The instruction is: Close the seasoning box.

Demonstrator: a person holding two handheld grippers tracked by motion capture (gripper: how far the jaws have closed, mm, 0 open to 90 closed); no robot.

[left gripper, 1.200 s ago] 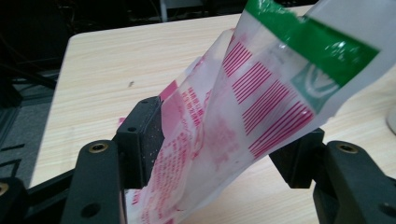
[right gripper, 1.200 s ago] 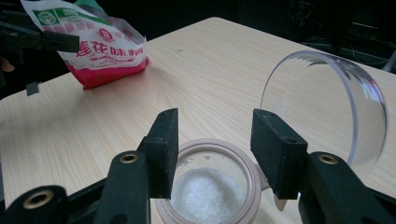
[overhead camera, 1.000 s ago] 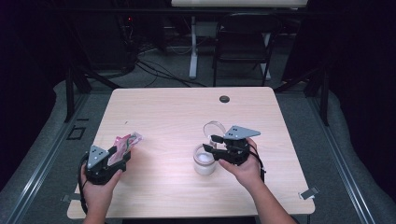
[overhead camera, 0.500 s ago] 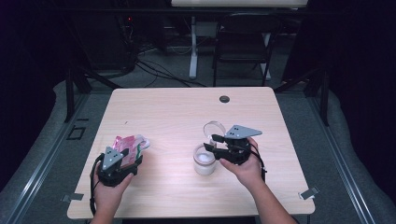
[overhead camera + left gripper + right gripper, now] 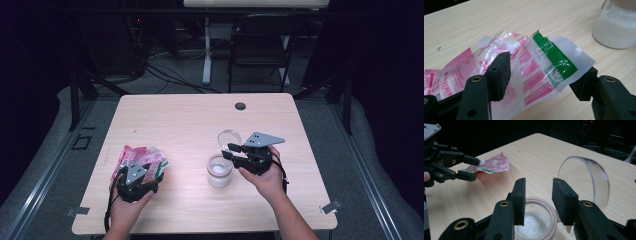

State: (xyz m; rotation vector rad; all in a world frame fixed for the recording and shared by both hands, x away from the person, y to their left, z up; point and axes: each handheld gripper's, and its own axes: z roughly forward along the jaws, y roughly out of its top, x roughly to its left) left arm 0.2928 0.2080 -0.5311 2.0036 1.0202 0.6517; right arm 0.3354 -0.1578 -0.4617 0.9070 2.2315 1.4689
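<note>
Nearest the person's edge of the worktop [image 5: 300, 210], left of the jar [image 5: 219, 170], the left tool [image 5: 134, 182] holds a crinkled pink-and-white plastic packet [image 5: 140, 156] between its pads; the packet's long axis runs away from the tool, its green-striped end [image 5: 554, 56] turned toward the jar. Upright just right of the packet, well apart from it, the open-mouthed jar contains white grains. At its right side the right tool [image 5: 235, 152] hovers over the rim; its jaws have just been closing and stand narrow, nothing between them. Just beyond the jar stands its hinged clear lid [image 5: 229, 137], tilted up. Farther back lies a dark round grommet [image 5: 240, 106].
</note>
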